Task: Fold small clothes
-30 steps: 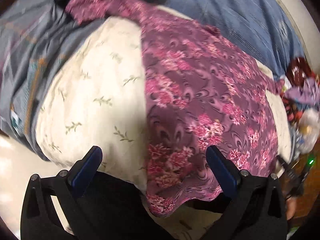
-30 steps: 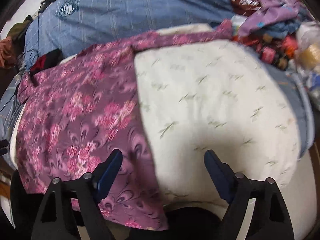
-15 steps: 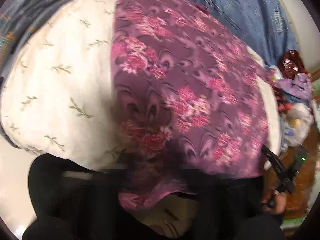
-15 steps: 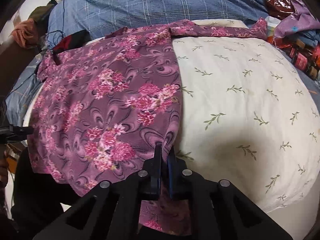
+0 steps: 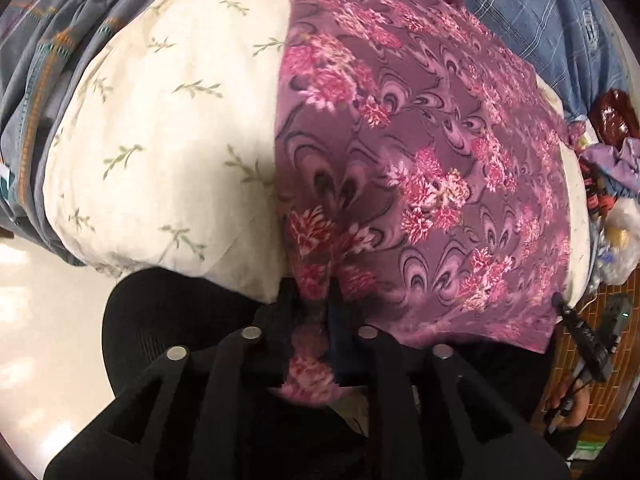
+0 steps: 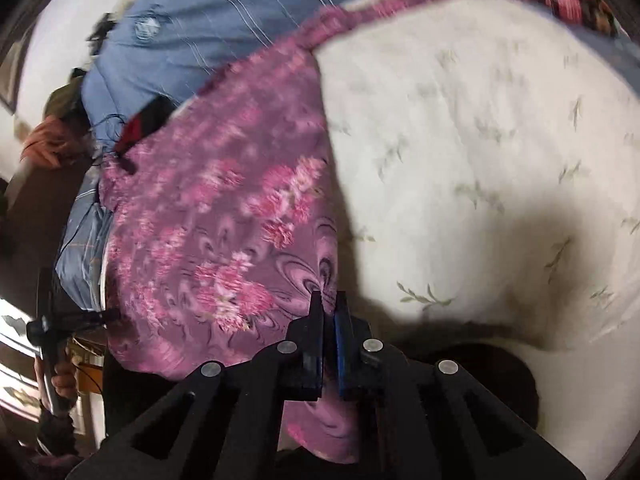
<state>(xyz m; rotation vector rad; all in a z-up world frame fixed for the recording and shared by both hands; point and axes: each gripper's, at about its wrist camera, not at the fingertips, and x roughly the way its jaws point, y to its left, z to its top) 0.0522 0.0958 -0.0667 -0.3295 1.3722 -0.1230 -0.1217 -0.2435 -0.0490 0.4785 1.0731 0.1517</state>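
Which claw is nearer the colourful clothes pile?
Right, probably. The left claw pinches the floral garment's left hem corner, with the whole garment between it and the clothes pile. The right claw pinches the hem's right side; only bare pillow separates them.

- On the blue checked cloth point(image 5: 560, 20) far off to my upper right, my left camera shows a round crest point(image 5: 591, 24); I think I see a single "H" in it, the rest too small to read.
- My right camera shows the same kind of round badge point(image 6: 146, 29) on the blue cloth point(image 6: 224, 8), blurred past reading.
- I can read no other words, numbers or labels.
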